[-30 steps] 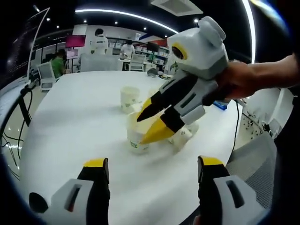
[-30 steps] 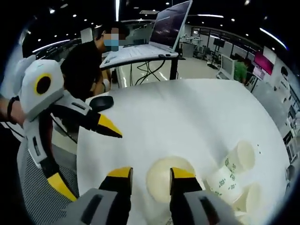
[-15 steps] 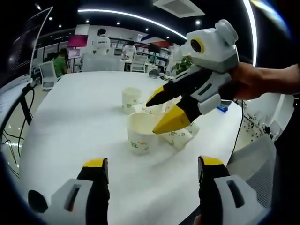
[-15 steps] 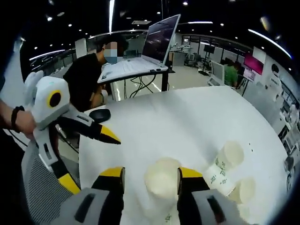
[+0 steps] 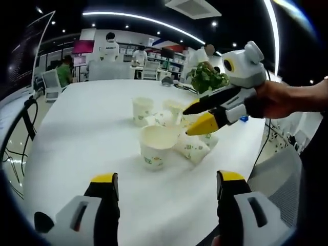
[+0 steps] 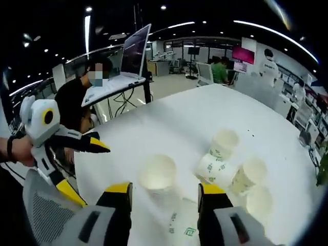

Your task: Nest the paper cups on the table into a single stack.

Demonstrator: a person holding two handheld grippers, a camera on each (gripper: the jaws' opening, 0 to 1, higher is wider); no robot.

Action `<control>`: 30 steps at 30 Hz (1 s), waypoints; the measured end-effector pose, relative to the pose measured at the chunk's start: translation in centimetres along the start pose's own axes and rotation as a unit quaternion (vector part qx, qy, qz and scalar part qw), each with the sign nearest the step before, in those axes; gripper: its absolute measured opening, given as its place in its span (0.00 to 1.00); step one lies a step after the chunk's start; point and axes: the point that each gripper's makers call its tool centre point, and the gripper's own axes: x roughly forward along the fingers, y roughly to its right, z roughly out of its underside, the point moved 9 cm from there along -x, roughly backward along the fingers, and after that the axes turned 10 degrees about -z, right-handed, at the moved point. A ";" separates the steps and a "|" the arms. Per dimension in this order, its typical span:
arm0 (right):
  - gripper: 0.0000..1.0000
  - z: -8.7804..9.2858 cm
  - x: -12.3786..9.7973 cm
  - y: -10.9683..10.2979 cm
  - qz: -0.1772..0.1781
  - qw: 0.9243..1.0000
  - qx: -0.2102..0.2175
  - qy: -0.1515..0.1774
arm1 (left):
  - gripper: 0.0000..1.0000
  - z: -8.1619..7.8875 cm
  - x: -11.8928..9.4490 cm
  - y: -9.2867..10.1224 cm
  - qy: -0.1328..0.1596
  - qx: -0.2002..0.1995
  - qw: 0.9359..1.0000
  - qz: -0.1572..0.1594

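White paper cups are clustered mid-table (image 5: 77, 128), none nested as far as I can tell, so I judge this as between grasps, early in the stacking. Going left to right in the left gripper view: my left gripper (image 5: 166, 187) hovers low over the near edge, jaws wide apart with nothing between them; ahead of it stands the near upright cup (image 5: 155, 146), mouth up, long axis vertical; behind it, a second upright cup (image 5: 142, 109) further back; just right of the near one, a tipped cup (image 5: 195, 148) lies on its side, long axis along the table, though which end is the mouth I can't tell from here. Right gripper (image 5: 192, 119) hangs above that tipped cup, jaws parted a little, empty. In the right gripper view its own jaws (image 6: 165, 190) stand well apart over the tabletop, with the upright cup (image 6: 156, 174) just beyond them, and more cups lying on their sides to the right, one (image 6: 214, 167) with its base turned toward me. Next move, as I judge it: close on a cup by its wall without crushing it, lift it, swing it mouth-up, line it over the upright cup and drop it straight in. Thin paper, so light squeeze.
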 end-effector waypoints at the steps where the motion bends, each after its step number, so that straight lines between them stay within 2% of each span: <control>1: 0.50 0.3 -0.2 0.2 0.003 1.000 0.005 -0.002 | 0.76 0.0 0.0 0.0 -0.001 0.001 1.000 0.001; 7: 0.49 2.6 -0.6 1.5 0.042 0.998 0.049 -0.015 | 0.76 0.0 0.2 0.0 -0.002 0.003 1.000 0.003; 13: 0.47 3.5 -1.1 0.9 0.049 0.996 0.074 -0.023 | 0.75 0.1 0.2 0.1 -0.005 0.002 1.000 0.003; 21: 0.45 4.9 0.2 1.5 0.053 0.991 0.118 -0.037 | 0.75 0.3 0.0 0.0 -0.008 0.001 1.000 0.001; 23: 0.45 5.1 1.0 2.3 0.057 0.989 0.130 -0.043 | 0.75 0.2 -0.1 0.1 -0.009 0.002 1.000 0.000; 27: 0.43 5.2 1.4 2.6 0.068 0.979 0.190 -0.040 | 0.75 0.1 -0.2 0.2 -0.009 0.000 1.000 -0.001; 29: 0.43 4.9 2.3 3.0 0.074 0.977 0.193 -0.051 | 0.75 0.2 -0.3 0.1 -0.009 -0.003 1.000 -0.003; 30: 0.43 5.1 2.0 2.7 0.077 0.976 0.197 -0.054 | 0.75 0.2 -0.3 0.1 -0.009 -0.004 1.000 -0.003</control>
